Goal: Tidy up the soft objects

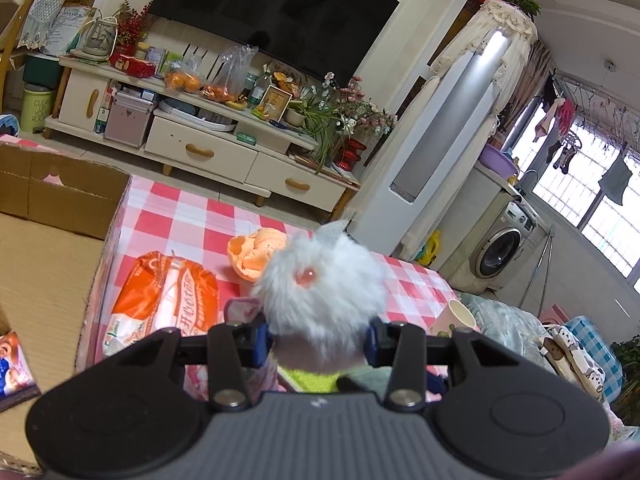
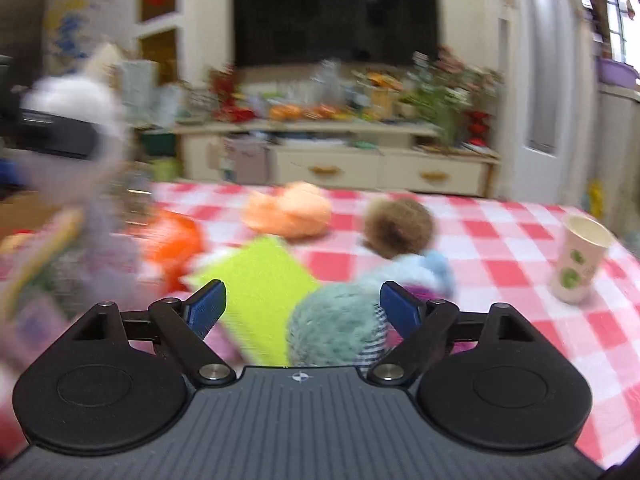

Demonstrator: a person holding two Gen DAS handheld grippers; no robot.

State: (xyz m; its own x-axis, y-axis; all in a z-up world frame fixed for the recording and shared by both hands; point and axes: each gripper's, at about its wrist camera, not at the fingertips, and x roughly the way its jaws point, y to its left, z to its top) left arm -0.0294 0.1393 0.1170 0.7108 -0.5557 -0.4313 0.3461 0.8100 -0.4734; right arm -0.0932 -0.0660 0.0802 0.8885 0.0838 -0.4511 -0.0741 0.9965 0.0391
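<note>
My left gripper is shut on a white fluffy plush toy with a pink eye, held above the red-checked table. The same toy shows blurred at the far left of the right wrist view. My right gripper is open above a teal fluffy plush and a yellow-green cloth. An orange plush, a brown furry ball and a light blue plush lie further back on the table.
A cardboard box stands at the table's left. An orange snack bag lies on the table beside the orange plush. A paper cup stands at the right. A TV cabinet is behind the table.
</note>
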